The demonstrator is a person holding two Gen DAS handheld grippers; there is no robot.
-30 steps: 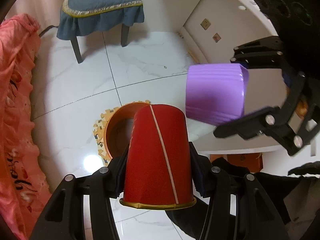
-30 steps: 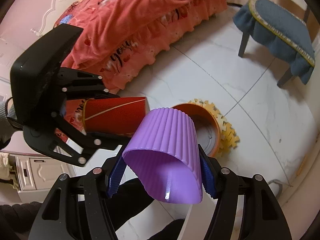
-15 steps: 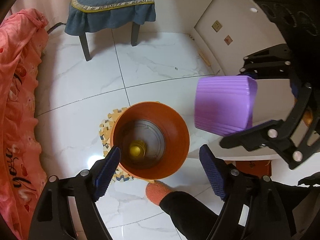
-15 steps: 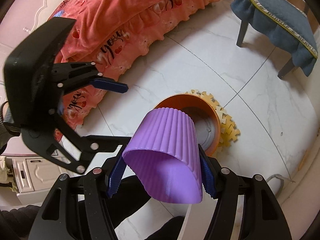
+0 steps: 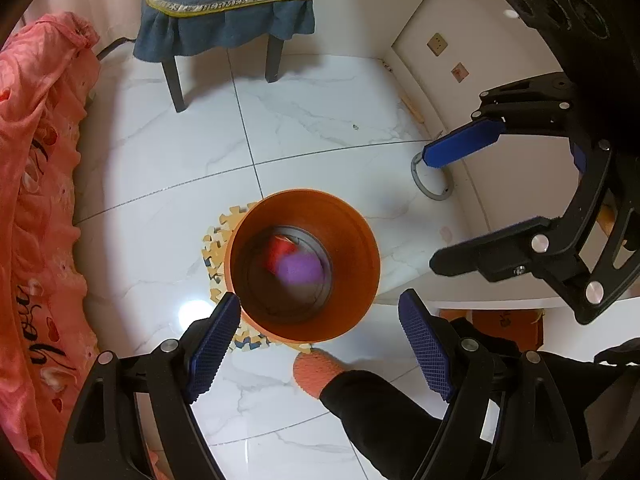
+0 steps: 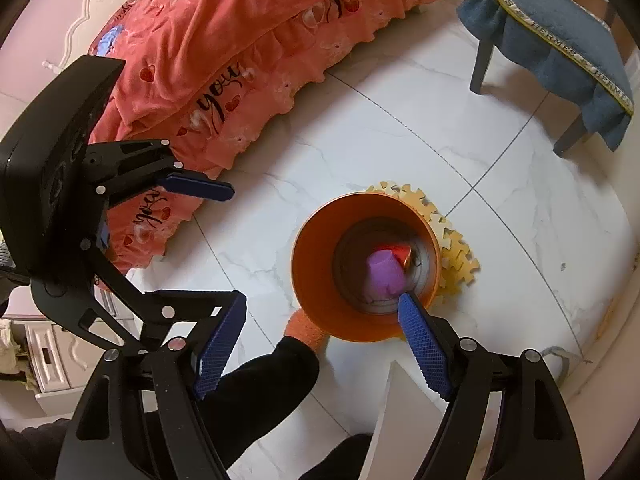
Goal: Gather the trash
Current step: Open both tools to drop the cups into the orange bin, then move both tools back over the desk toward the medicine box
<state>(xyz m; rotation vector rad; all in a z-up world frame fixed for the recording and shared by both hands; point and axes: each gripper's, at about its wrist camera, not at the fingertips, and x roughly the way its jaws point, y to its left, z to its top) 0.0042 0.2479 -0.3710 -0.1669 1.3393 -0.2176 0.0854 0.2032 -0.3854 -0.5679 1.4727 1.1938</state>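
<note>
An orange bin (image 5: 362, 236) stands on a yellow foam mat (image 5: 218, 236) on the white tile floor; it also shows in the right wrist view (image 6: 310, 264). Inside it lie a purple cup (image 5: 300, 268) (image 6: 384, 274) and a red cup (image 5: 280, 250) (image 6: 398, 249). My left gripper (image 5: 320, 340) is open and empty above the bin's near rim. My right gripper (image 6: 322, 336) is open and empty above the bin; it also shows in the left wrist view (image 5: 460, 204) at the right.
A blue-cushioned stool (image 5: 224, 8) (image 6: 560, 44) stands beyond the bin. A bed with a pink-red cover (image 5: 36, 200) (image 6: 248, 52) is at the left. A white desk edge (image 5: 500, 302) and cabinet are at the right. The person's leg and orange sock (image 5: 316, 370) are beside the bin.
The left gripper opened and dropped the red cup into the bin. Then the right gripper opened and the purple cup fell in too. Both are now empty.
</note>
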